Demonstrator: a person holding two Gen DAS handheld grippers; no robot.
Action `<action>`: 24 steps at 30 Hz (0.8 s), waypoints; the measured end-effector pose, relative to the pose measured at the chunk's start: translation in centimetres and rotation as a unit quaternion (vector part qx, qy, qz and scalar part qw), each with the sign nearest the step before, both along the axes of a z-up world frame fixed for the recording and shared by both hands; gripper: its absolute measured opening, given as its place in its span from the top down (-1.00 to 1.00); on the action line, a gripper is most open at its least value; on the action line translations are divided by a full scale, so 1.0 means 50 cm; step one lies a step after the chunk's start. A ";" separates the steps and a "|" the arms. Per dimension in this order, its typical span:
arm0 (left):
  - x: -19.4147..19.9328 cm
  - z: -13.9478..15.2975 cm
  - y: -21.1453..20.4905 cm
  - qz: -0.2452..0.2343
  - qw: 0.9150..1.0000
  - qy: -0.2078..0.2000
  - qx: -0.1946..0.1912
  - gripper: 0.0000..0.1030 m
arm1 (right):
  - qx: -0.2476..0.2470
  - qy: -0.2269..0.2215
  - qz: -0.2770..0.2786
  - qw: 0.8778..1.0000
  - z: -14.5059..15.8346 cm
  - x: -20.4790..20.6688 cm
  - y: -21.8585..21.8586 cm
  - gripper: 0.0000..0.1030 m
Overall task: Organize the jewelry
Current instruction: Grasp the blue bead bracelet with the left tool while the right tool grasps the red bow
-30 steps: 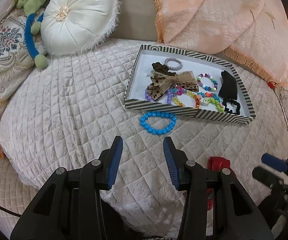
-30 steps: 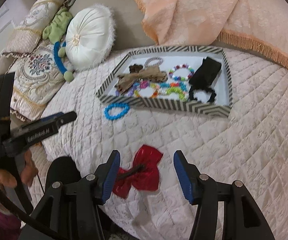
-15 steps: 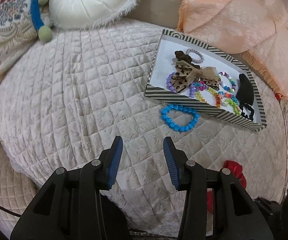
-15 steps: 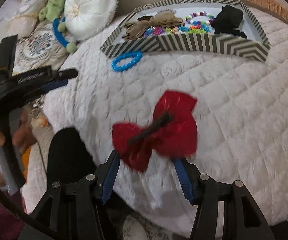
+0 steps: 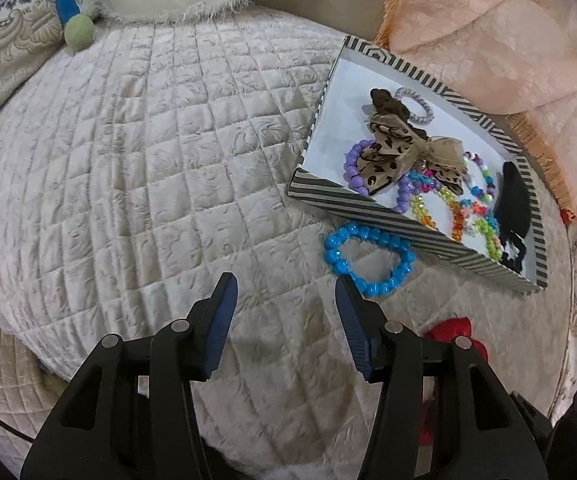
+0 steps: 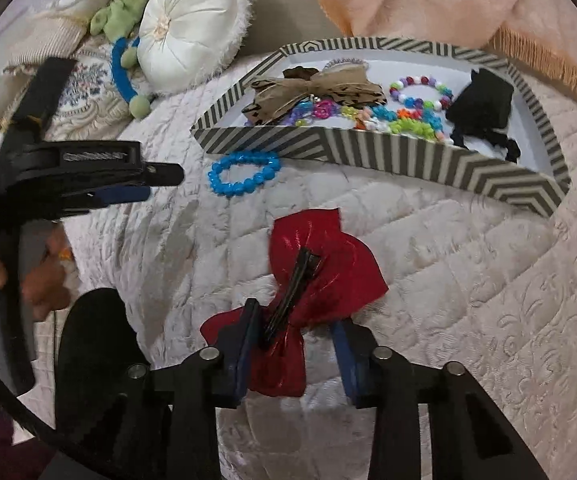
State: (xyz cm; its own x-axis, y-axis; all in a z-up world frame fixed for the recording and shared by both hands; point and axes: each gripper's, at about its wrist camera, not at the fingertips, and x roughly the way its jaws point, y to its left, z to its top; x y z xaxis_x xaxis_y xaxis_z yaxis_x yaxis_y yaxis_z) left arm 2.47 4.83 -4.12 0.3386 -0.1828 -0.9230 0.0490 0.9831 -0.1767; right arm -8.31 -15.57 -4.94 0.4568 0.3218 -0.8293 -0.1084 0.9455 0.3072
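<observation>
A striped tray [image 5: 368, 204] [image 6: 368, 152] on the quilted bed holds a leopard bow [image 5: 400, 152], several bead bracelets and a black hair tie [image 6: 484, 104]. A blue bead bracelet [image 5: 368, 256] [image 6: 244, 172] lies on the quilt just in front of the tray. My left gripper [image 5: 284, 292] is open and empty, just left of that bracelet. A red bow hair clip [image 6: 308, 276] lies on the quilt between the fingers of my right gripper [image 6: 294, 320], whose jaws are open around its middle. The bow's edge shows in the left wrist view [image 5: 454, 330].
A round white cushion [image 6: 192, 20], a green and blue plush toy [image 6: 128, 52] and patterned pillows [image 5: 4, 36] lie at the back left. A peach fringed throw [image 5: 508, 40] hangs behind the tray. The quilt [image 5: 148, 160] drops off at the near edge.
My right gripper has moved down and forward until its fingers straddle the red bow. My left gripper has moved forward and left, so the blue bracelet now lies just right of its fingertips.
</observation>
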 end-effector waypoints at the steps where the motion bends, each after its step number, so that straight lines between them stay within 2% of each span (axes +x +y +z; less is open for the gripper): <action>1: 0.007 -0.005 -0.004 0.003 1.000 0.003 -0.002 0.02 | -0.001 -0.001 0.000 1.000 0.001 0.000 -0.005 0.39; 6: 0.036 -0.012 -0.020 0.018 1.000 0.005 -0.012 0.02 | 0.004 0.000 -0.007 1.000 0.012 0.008 -0.023 0.37; 7: 0.041 -0.017 -0.026 0.016 1.000 0.008 -0.012 0.02 | 0.006 0.003 -0.010 1.000 0.011 0.013 -0.024 0.32; 8: 0.046 -0.021 -0.031 0.016 1.000 0.011 -0.011 0.02 | 0.009 0.003 -0.011 1.000 0.010 0.017 -0.023 0.17; 9: 0.050 -0.025 -0.034 0.016 1.000 0.013 -0.009 0.02 | 0.011 0.003 -0.010 1.000 0.009 0.021 -0.022 0.15; 14: 0.057 -0.041 -0.055 0.009 1.000 0.009 0.009 0.02 | 0.007 0.000 0.005 1.000 -0.001 0.035 -0.002 0.15; 16: 0.057 -0.042 -0.058 0.011 1.000 0.003 0.007 0.04 | -0.003 -0.006 0.009 1.000 -0.003 0.039 0.005 0.31; 17: 0.056 -0.042 -0.059 0.010 1.000 0.000 0.005 0.11 | -0.009 -0.007 0.012 1.000 -0.004 0.041 0.008 0.38; 18: 0.055 -0.043 -0.062 0.005 1.000 -0.004 0.003 0.48 | -0.012 -0.008 0.015 1.000 -0.004 0.042 0.009 0.44; 19: 0.055 -0.044 -0.067 -0.003 1.000 -0.004 0.004 0.73 | -0.013 -0.009 0.018 1.000 -0.003 0.041 0.010 0.46; 20: 0.055 -0.046 -0.070 -0.012 1.000 -0.001 0.000 0.73 | -0.011 -0.010 0.021 1.000 -0.001 0.039 0.010 0.57; 24: 0.052 -0.036 -0.057 -0.017 1.000 -0.001 -0.024 0.83 | 0.004 -0.018 0.020 1.000 0.016 0.025 -0.005 0.61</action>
State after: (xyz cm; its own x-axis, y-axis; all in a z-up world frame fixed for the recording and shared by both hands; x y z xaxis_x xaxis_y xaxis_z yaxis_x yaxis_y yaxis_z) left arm 5.06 1.96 -5.93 0.3328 -0.2385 -0.9123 0.0820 0.9712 -0.2239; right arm -7.06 -15.80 -4.15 0.4735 0.3465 -0.8098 -0.1574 0.9378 0.3093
